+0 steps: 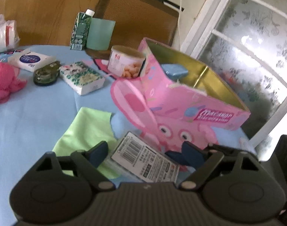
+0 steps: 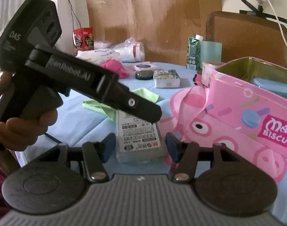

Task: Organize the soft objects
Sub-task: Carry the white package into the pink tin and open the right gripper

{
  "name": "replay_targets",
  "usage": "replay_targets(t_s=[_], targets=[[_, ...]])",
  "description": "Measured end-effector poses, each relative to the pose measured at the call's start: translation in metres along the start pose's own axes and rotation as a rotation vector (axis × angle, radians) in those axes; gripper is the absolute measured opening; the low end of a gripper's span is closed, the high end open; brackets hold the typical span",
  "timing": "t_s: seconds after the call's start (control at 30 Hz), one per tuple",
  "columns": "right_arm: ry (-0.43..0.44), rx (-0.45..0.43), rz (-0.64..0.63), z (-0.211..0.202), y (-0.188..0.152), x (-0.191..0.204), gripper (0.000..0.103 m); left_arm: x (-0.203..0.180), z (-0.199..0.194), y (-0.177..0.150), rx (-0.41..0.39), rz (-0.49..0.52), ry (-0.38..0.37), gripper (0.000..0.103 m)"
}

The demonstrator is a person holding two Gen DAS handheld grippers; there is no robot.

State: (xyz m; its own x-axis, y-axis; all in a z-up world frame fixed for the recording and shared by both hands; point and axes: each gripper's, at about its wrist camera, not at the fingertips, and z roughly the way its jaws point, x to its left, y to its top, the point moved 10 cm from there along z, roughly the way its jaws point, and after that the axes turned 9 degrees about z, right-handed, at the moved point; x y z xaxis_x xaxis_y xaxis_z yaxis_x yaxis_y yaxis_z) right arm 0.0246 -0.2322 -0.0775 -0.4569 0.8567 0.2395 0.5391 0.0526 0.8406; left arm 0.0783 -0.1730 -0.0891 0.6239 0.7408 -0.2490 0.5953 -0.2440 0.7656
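A clear plastic pack with a barcode label (image 1: 145, 163) lies on the blue tablecloth between the open fingers of my left gripper (image 1: 146, 150). The right wrist view shows the same pack (image 2: 139, 135), with my open right gripper (image 2: 137, 144) around its near end and the left gripper's finger (image 2: 143, 109) over its far end. A green cloth (image 1: 87, 130) lies flat to the left, also in the right wrist view (image 2: 143, 94). A pink biscuit tin (image 1: 190, 94) stands open with a blue item (image 1: 174, 70) inside. A pink knitted toy (image 1: 4, 82) sits far left.
On the cloth stand a tissue pack (image 1: 81, 77), a white tissue pack (image 1: 30, 59), a dark tape dispenser (image 1: 46, 73), a snack tub (image 1: 125, 61), a green carton (image 1: 80, 31) and a teal cup (image 1: 100, 33). A chair back (image 1: 136, 17) is behind.
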Motion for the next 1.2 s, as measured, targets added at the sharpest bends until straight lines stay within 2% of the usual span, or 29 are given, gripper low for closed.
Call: replay_targets(t_s=[0.17,0.3,0.47,0.6,0.77,0.87,0.9,1.0,1.03,1.1,1.2], targets=[[-0.004,-0.073,-0.026,-0.017,0.016,-0.001,0.059,-0.023,-0.010,0.031,-0.066,0.061,-0.043,0.088],[-0.063,-0.153,-0.036,-0.033,0.035,-0.015,0.059,-0.044,-0.004,0.059,-0.106,0.140,-0.044,0.088],[-0.148,-0.247,-0.064,-0.053,0.058,-0.040,0.058,-0.069,0.010,0.090,-0.148,0.199,-0.080,0.088],[-0.221,-0.287,-0.096,-0.059,0.070,-0.064,0.058,-0.089,0.028,0.112,-0.174,0.246,-0.094,0.088],[-0.294,-0.304,-0.117,-0.055,0.081,-0.094,0.058,-0.102,0.057,0.131,-0.171,0.257,-0.088,0.088],[-0.337,-0.298,-0.125,-0.054,0.083,-0.110,0.059,-0.105,0.075,0.137,-0.156,0.245,-0.061,0.091],[-0.376,-0.300,-0.127,-0.053,0.084,-0.118,0.058,-0.104,0.081,0.137,-0.146,0.235,-0.049,0.092],[-0.568,-0.304,-0.111,-0.050,0.083,-0.151,0.060,-0.096,0.090,0.133,-0.124,0.193,-0.026,0.093],[-0.579,-0.304,-0.075,-0.053,0.082,-0.158,0.060,-0.093,0.088,0.131,-0.121,0.179,-0.028,0.093],[-0.544,-0.328,0.021,-0.064,0.079,-0.165,0.060,-0.087,0.081,0.125,-0.127,0.161,-0.027,0.093],[-0.546,-0.365,0.061,-0.075,0.075,-0.164,0.060,-0.073,0.062,0.114,-0.143,0.146,-0.009,0.094]])
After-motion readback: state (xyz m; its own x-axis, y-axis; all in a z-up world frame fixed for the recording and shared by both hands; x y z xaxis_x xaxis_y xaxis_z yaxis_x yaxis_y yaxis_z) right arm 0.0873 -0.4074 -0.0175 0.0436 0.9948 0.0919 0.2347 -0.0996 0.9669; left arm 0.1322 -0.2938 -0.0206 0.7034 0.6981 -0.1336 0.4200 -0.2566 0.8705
